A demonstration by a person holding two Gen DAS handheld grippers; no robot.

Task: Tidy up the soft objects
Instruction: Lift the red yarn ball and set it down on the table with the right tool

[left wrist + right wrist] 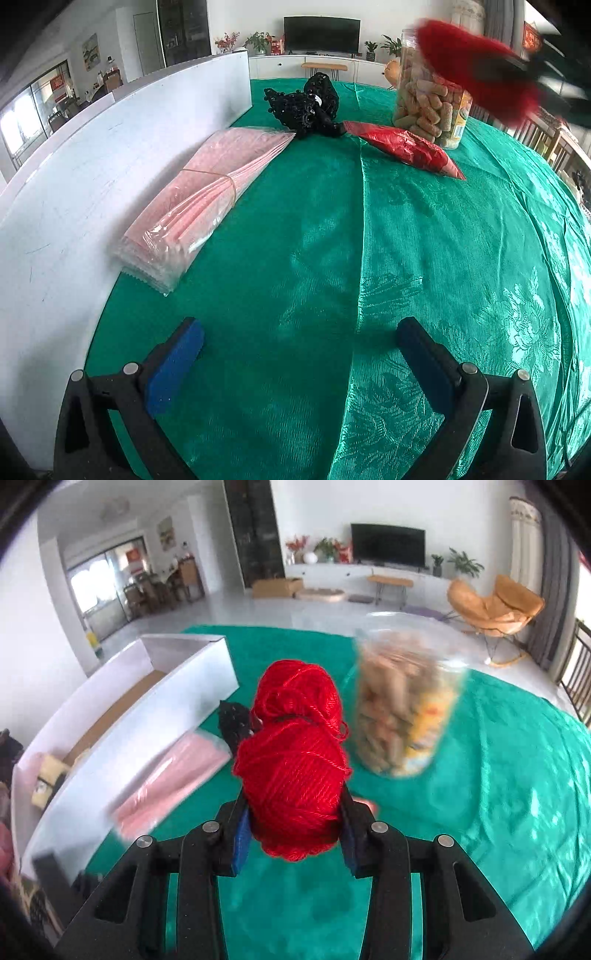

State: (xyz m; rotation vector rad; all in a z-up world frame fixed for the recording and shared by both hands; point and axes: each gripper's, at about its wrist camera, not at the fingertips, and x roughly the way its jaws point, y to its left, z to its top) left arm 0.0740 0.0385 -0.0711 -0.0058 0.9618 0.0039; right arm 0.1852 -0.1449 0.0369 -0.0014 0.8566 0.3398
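Note:
My right gripper is shut on a red yarn skein and holds it in the air above the green tablecloth. The skein also shows blurred at the top right of the left wrist view. My left gripper is open and empty, low over the cloth near the front. A pink plastic bag bundle lies beside the white box wall. A black lacy fabric item and a red plastic bag lie further back.
A clear jar of snacks stands at the back right, next to the red bag. The long white box runs along the left and holds a few items at its near end. The table edge drops off on the right.

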